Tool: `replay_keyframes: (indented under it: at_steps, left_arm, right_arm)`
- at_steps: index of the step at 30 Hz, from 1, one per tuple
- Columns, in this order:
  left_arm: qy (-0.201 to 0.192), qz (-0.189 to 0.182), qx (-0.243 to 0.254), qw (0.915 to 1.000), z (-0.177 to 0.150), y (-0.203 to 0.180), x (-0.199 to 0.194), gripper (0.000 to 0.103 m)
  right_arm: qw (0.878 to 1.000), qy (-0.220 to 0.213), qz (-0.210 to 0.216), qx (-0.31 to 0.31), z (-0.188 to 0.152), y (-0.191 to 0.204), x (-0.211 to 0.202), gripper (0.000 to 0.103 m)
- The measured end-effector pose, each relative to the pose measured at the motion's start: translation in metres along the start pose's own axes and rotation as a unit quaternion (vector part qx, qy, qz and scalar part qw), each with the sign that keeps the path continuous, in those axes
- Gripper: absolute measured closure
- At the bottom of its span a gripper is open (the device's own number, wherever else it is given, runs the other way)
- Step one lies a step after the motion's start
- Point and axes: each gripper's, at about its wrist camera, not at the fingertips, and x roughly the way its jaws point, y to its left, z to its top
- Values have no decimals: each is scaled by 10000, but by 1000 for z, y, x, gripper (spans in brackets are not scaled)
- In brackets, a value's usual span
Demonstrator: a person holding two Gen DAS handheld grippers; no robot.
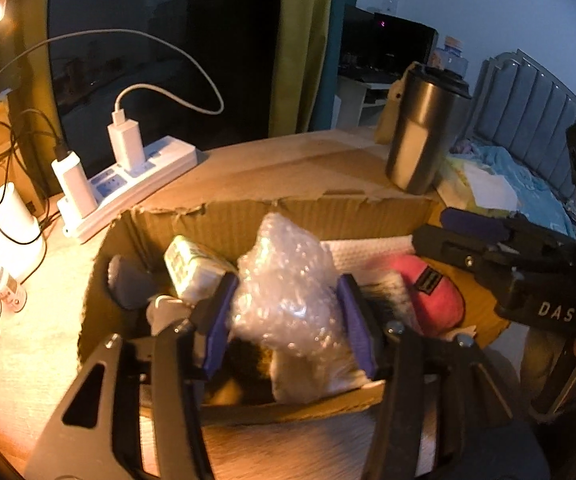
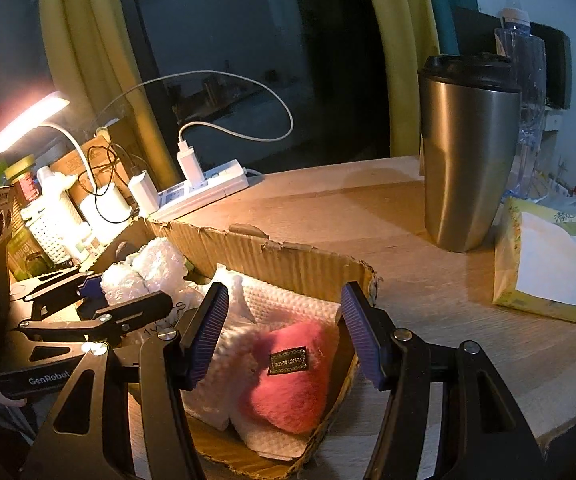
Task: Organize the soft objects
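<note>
The crumpled roll of clear bubble wrap (image 1: 288,292) stands in the middle of the torn brown cardboard box (image 1: 272,216), its long axis running from the box's near wall up toward the far wall, straight along the left gripper (image 1: 286,324), whose purple pads (image 1: 218,332) press its two flanks, so that claw is clamped on it. To its right, toward the box's right end, the fuzzy pink plush pouch with a dark woven label (image 2: 291,376) lies on white quilted paper towel (image 2: 288,304), long axis slanting from the near right corner toward the box's centre. The right gripper (image 2: 284,332) hovers directly above it, jaws wide apart and straddling it without contact, so the right hand is plainly the nearer one to the pouch. The corrugated right wall sits just beside the right finger, leaving little room there; whether that finger clears the rim I cannot tell for sure. Beyond the box's far wall, the wooden desk (image 2: 427,300) carries a steel tumbler with a black lid (image 2: 467,152) and a yellow tissue pack (image 2: 543,264), both well apart from the claws.
</note>
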Motion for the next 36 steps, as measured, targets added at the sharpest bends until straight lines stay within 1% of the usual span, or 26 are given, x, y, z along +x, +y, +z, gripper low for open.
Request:
replay_keyframes:
  at_steps: [2, 4, 6, 16, 36]
  left_arm:
    - [8, 2, 20, 10000, 0, -2, 0, 48]
    - [10, -5, 12, 10000, 1, -2, 0, 31]
    - [-41, -15, -12, 10000, 1, -2, -3, 29]
    - [-246, 54, -92, 9996, 1, 5, -27, 28]
    - [-498, -5, -69, 9987, -11, 5, -73, 28]
  right_arm:
    - [10000, 5, -23, -2, 0, 0, 0, 41]
    - [10000, -3, -40, 3, 0, 1, -1, 41]
    - [10000, -26, -65, -4, 0, 3, -4, 41]
    - [9998, -82, -114, -111, 0, 17, -18, 41]
    - [9992, -154, -207, -302, -12, 50, -51, 41]
